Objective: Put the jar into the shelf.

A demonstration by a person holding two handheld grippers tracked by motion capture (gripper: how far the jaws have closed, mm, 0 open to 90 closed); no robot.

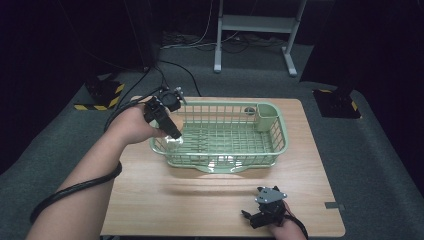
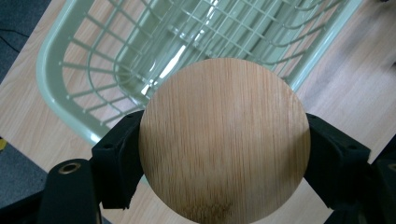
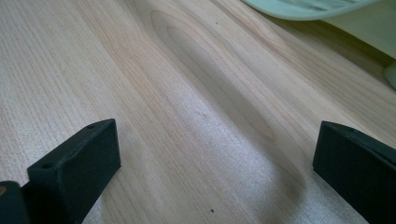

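Observation:
A round wooden disc [image 2: 224, 144] sits flat between the two black jaws of my left gripper [image 2: 224, 135], which is shut on its edges. In the high view the left gripper [image 1: 172, 131] points down over the left end of a pale green wire basket [image 1: 220, 103], with something clear and glossy [image 1: 171, 142] at its tips. In the left gripper view the basket's rim [image 2: 51, 70] lies just beyond the disc. My right gripper [image 1: 255, 217] rests low near the table's front edge, and its jaws [image 3: 217, 154] stand wide open over bare wood.
A green cup-shaped holder [image 1: 267, 116] stands in the basket's far right corner. The basket's edge [image 3: 303, 7] lies beyond the right gripper. The wooden table [image 1: 200, 200] is ringed by grey floor, and a metal stand [image 1: 255, 25] is behind it.

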